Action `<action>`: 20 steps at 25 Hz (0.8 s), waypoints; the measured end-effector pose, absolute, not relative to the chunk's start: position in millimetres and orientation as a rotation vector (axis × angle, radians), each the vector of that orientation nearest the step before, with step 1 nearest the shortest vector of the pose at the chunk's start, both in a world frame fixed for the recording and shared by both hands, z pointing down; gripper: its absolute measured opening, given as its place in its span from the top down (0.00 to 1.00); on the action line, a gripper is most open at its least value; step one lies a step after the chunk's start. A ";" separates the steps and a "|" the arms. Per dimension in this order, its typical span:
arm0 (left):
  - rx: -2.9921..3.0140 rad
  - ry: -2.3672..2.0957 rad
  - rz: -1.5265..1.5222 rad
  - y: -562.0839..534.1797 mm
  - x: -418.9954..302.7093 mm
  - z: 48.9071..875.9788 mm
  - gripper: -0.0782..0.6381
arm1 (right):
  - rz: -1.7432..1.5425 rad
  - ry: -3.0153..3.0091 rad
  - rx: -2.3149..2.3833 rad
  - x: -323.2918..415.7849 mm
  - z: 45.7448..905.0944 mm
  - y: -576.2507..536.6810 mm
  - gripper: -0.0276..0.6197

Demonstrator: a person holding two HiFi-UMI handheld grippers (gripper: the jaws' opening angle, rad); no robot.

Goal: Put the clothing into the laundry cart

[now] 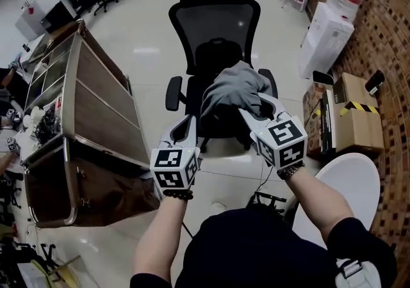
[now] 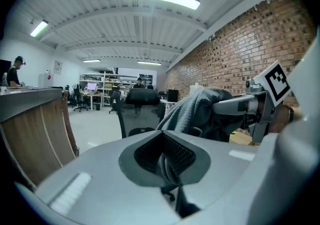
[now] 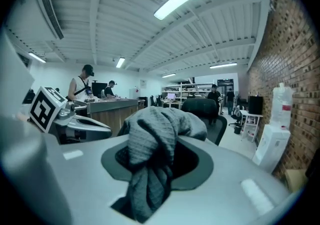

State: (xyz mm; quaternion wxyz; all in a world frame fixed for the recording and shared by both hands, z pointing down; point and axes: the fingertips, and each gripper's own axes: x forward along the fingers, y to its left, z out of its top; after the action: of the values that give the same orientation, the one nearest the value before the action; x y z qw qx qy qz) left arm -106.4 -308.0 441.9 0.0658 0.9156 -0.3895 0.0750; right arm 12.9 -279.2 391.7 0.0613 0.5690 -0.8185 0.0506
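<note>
A grey knitted garment (image 1: 234,88) hangs bunched between my two grippers, above the seat of a black office chair (image 1: 214,24). My right gripper (image 1: 248,114) is shut on a thick wad of it; in the right gripper view the cloth (image 3: 155,129) spills over the jaws and hides the pads. My left gripper (image 1: 190,121) is at the garment's lower left edge, and a thin fold of grey fabric (image 2: 168,165) is pinched between its closed pads. The laundry cart (image 1: 96,88), wood-panelled with a metal frame, stands to the left of both grippers.
A white water dispenser (image 1: 327,31) and cardboard boxes (image 1: 352,114) line the brick wall on the right. A white round table (image 1: 349,184) is near my right elbow. Desks, chairs and people are farther back in the room.
</note>
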 end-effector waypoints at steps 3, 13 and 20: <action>2.747 -1.263 0.205 -302.7 -143.2 428.8 0.89 | 0.121 -2.540 1.651 -22.0 376.4 -282.7 0.73; 2.662 -1.548 0.159 -271.7 -269.2 373.9 0.89 | 0.052 -2.752 1.376 -156.1 313.1 -284.9 0.74; 2.585 -1.707 0.138 -239.9 -337.2 348.1 0.89 | 0.083 -2.880 1.182 -242.5 279.8 -273.1 0.74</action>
State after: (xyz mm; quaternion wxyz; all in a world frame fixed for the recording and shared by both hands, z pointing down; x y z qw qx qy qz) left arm -337.2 -239.9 348.1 0.0206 0.8335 -0.5503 0.0446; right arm -242.5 -273.1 279.8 0.0136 0.3795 -0.9247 0.0265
